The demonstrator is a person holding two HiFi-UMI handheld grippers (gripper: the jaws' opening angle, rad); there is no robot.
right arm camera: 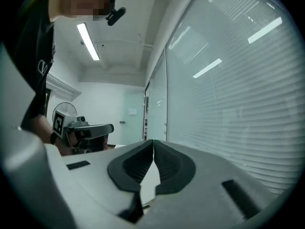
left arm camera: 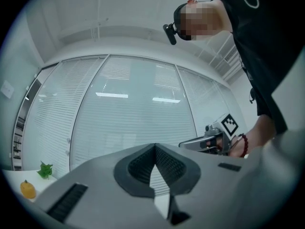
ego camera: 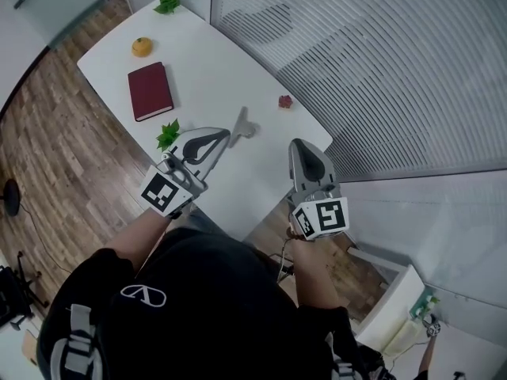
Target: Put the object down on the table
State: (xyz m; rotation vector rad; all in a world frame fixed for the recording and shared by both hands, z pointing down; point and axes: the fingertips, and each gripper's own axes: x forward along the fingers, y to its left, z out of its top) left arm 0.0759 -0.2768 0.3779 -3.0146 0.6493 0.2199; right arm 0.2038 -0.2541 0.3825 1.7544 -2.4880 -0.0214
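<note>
My left gripper (ego camera: 227,136) hovers over the near part of the white table (ego camera: 214,70), its jaws shut with nothing between them; in the left gripper view the pads (left arm camera: 155,146) meet at the tip. My right gripper (ego camera: 296,143) hangs by the table's right edge, also shut and empty, with its pads (right arm camera: 153,141) touching. Both point up and outward, at the blinds. On the table lie a dark red book (ego camera: 150,91), an orange fruit (ego camera: 142,47), a green leaf sprig (ego camera: 168,134) beside the left gripper, and a small red thing (ego camera: 285,101).
Another green sprig (ego camera: 168,2) sits at the table's far end. Glass walls with blinds (ego camera: 380,62) run along the right. Wooden floor (ego camera: 55,149) lies to the left. A white cabinet (ego camera: 396,307) stands at lower right.
</note>
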